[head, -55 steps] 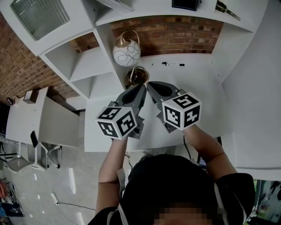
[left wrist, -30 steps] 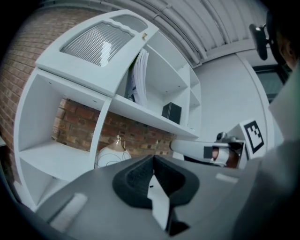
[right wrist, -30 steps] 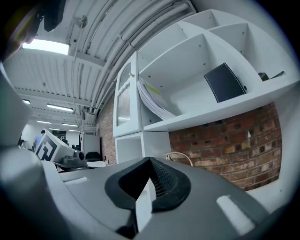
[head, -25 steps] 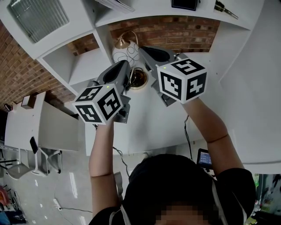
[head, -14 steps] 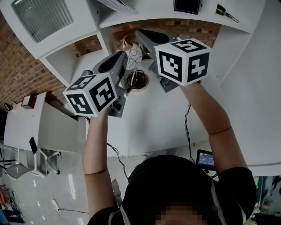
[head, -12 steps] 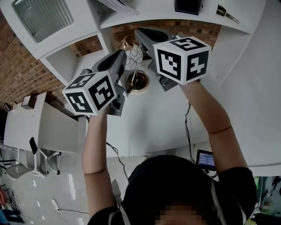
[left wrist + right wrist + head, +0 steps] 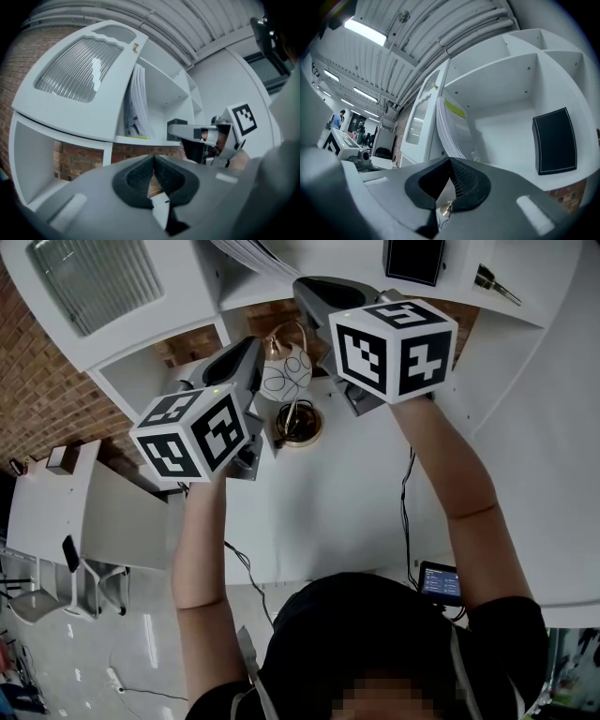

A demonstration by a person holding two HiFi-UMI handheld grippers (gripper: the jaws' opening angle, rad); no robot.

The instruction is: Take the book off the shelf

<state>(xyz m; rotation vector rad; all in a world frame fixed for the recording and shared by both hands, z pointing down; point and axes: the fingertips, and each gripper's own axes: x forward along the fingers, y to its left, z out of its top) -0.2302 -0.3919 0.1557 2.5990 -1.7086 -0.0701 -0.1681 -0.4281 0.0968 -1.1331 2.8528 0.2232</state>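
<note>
No part of the task is done yet: the book point(image 7: 451, 126) is seen leaning on edge in the shelf point(image 7: 506, 112), untouched, above and ahead of both pairs of jaws. The right gripper point(image 7: 449, 161) is held with its jaws closed together and nothing between them. The book stands just above their tips, and a black case point(image 7: 554, 140) is up to their right. The left gripper point(image 7: 153, 158) is likewise closed and empty, with the book above and slightly left of its jaws. The final reach, the grasp and the withdrawal are judged to remain.
</note>
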